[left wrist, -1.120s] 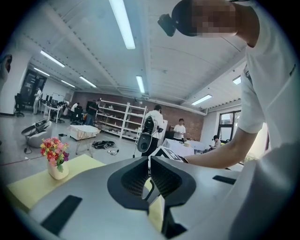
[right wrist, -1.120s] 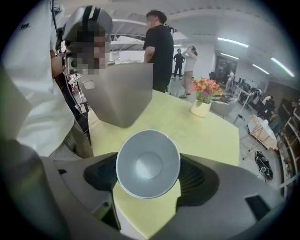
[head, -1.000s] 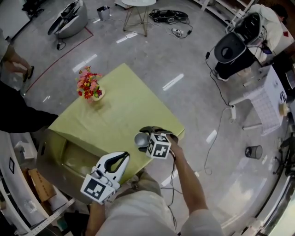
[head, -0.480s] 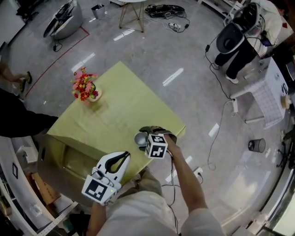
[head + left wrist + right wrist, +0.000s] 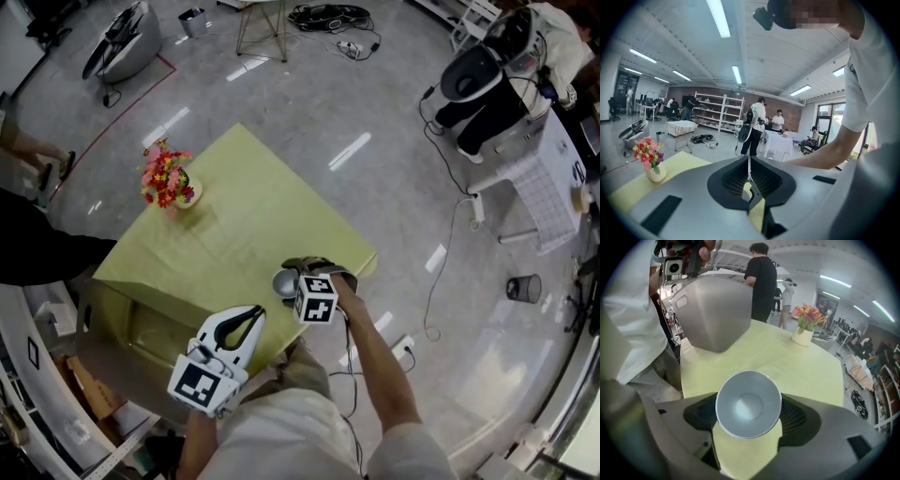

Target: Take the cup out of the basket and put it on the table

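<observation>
Holding the cup (image 5: 284, 283) gripped in the right gripper's (image 5: 748, 416) jaws near the desk's (image 5: 244, 216) near right edge, we risk toppling it overboard if released tilted, the left gripper's (image 5: 749, 185) jaws closed, empty.

Two tongs: left tongs (image 5: 249, 317), right tongs (image 5: 294, 277). Two marker cubes, one per tongs: (image 5: 199, 384), (image 5: 317, 298). One cup (image 5: 748, 403), between the right tongs' jaws. One table (image 5: 246, 211), under both tongs. One vase (image 5: 185, 198) with flowers (image 5: 164, 176), well beyond the left tongs. One bin (image 5: 518, 286), far right of the right tongs.
</observation>
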Demonstrator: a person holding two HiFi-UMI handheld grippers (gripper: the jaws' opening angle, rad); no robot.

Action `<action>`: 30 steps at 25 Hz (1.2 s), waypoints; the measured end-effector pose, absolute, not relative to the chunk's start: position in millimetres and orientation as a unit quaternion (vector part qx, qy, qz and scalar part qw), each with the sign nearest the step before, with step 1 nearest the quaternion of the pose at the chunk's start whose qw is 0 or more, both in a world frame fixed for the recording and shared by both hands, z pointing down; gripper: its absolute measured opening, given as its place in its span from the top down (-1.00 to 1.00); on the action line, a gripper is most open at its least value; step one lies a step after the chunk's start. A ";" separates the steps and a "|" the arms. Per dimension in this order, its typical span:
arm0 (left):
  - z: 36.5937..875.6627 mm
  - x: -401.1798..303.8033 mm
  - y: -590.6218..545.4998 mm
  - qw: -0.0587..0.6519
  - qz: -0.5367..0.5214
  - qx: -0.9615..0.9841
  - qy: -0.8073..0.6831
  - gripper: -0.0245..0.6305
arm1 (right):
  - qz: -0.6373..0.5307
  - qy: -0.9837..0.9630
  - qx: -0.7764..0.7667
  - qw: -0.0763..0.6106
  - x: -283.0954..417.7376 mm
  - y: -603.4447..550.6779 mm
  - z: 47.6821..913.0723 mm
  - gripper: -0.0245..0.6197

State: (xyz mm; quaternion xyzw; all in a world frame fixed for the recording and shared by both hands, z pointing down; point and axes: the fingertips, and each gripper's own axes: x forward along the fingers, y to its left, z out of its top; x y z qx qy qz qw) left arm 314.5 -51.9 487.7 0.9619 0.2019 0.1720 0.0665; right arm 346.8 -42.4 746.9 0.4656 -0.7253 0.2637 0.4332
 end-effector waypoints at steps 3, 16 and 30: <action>486.3 315.9 -50.5 0.067 0.170 0.962 0.204 0.85 | 0.261 -0.732 0.464 0.425 343.3 -43.9 743.7 -0.21; 486.0 315.1 -52.6 0.075 0.168 0.963 0.198 0.85 | 0.255 -0.731 0.473 0.420 345.7 -39.7 746.7 -0.36; 481.4 314.4 -55.7 0.076 0.159 0.964 0.197 0.85 | 0.213 -0.702 0.613 0.292 367.7 -29.8 655.9 -0.35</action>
